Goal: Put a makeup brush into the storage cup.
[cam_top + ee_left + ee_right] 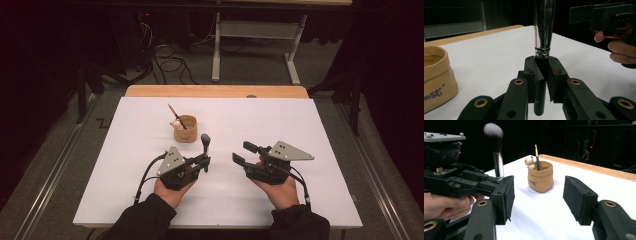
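Makeup brush (205, 143) clamped upright by its handle in left tool (204, 163), jaws pressed together on dark lower end, chrome ferrule rising just above pads, bristle head on top. Held over middle of surface (300, 125), slightly toward near edge. Right tool (241, 152) just beside, toward right edge, jaws standing apart with nothing between, pointing at brush but not touching. Seen from right gripper view: fluffy dark head with pale tips, steel neck, left tool gripping below. Tan pouch-like cup (185, 128) farther toward far edge, left of centre, well apart from both tools, holding thin pencil-like stick (176, 116) leaning left and small bear figure (175, 123) at rim
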Demonstrator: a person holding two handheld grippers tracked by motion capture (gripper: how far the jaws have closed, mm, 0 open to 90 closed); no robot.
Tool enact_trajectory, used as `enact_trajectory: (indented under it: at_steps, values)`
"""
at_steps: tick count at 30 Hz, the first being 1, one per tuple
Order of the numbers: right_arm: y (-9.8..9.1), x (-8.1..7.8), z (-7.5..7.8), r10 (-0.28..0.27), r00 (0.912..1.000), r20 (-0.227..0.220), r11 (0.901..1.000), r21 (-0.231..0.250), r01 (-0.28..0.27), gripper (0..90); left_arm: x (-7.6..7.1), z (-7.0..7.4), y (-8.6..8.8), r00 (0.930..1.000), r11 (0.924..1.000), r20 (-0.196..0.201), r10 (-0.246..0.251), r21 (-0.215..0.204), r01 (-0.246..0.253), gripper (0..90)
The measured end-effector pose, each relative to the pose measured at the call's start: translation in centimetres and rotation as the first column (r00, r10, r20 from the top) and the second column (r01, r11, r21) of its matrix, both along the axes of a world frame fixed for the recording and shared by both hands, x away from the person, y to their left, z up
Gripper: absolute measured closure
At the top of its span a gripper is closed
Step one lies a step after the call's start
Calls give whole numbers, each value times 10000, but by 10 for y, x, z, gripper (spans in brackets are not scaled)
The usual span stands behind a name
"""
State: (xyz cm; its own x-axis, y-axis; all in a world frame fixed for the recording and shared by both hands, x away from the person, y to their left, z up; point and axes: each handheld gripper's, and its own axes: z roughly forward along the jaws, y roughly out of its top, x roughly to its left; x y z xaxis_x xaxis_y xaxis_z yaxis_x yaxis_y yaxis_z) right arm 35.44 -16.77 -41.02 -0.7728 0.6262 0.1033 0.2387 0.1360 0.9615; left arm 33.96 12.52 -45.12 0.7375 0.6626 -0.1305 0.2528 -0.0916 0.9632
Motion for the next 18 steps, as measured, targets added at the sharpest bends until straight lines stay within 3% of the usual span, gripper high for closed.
enact_trajectory:
  at_steps: [14, 18]
  values:
    - [-12, 0, -4, -409, 9991, 59, 9988, -273, 410, 288, 6, 3, 14, 9993, 9991, -15, 378, -169, -378, 789]
    - [-18, 0, -6, -686, 9976, 111, 9972, -286, 689, 197, 7, 5, 19, 9988, 9984, 16, 490, -268, -490, 789]
